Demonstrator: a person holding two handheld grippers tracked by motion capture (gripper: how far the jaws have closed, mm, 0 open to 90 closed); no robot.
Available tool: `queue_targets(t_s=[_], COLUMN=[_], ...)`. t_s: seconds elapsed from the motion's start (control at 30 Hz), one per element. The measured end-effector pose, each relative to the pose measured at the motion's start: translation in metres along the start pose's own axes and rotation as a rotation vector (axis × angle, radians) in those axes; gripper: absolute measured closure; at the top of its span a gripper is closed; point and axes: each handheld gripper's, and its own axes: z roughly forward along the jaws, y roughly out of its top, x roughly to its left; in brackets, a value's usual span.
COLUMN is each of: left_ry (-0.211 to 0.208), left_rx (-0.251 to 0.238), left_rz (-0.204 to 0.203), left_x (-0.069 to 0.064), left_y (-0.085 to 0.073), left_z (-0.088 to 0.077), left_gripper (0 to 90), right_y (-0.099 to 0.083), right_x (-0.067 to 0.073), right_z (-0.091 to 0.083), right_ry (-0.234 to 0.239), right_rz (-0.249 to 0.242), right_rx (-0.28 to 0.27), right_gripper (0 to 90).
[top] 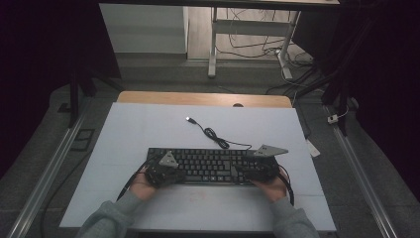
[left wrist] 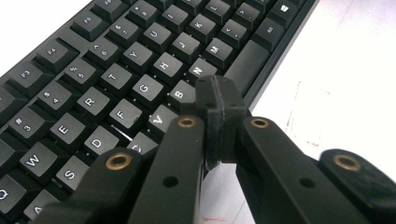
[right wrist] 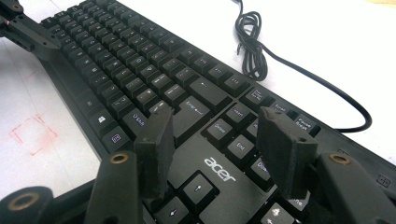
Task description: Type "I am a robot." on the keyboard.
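A black Acer keyboard (top: 208, 166) lies across the near half of the white table top (top: 148, 129). My left gripper (top: 166, 171) is over its left part. In the left gripper view the left gripper (left wrist: 215, 93) is shut, pads pressed together with nothing between them, tips low over the B and N keys of the keyboard (left wrist: 116, 79) by the space bar. My right gripper (top: 257, 171) hovers over the right end. In the right gripper view the right gripper (right wrist: 217, 119) stands open above the Enter and navigation keys of the keyboard (right wrist: 140, 70), holding nothing.
The keyboard's black cable (top: 213, 134) coils behind it and ends in a loose USB plug (top: 189, 119). Faint red marks (right wrist: 32, 133) show on the white surface in front of the keyboard. Beyond the table's wooden far edge (top: 203, 98) stands a desk frame (top: 213, 44) with floor cables.
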Motion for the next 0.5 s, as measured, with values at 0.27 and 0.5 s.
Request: queue_targets(t_s=[0.27, 0.5], left_ry=[0.002, -0.003], left_rx=[0.011, 0.012], left_rz=[-0.003, -0.005], left_x=[0.0012, 0.0013], left_y=[-0.0010, -0.0012], left_z=[0.0027, 0.0047], left_gripper=[88.8, 88.8], right_y=[-0.0001, -0.0001], right_x=[-0.0005, -0.0004], right_z=[-0.0001, 0.0001], right_ry=[-0.001, -0.001], right_rz=[0.000, 0.000], right_rx=[0.000, 0.002], right_gripper=[47.0, 47.0])
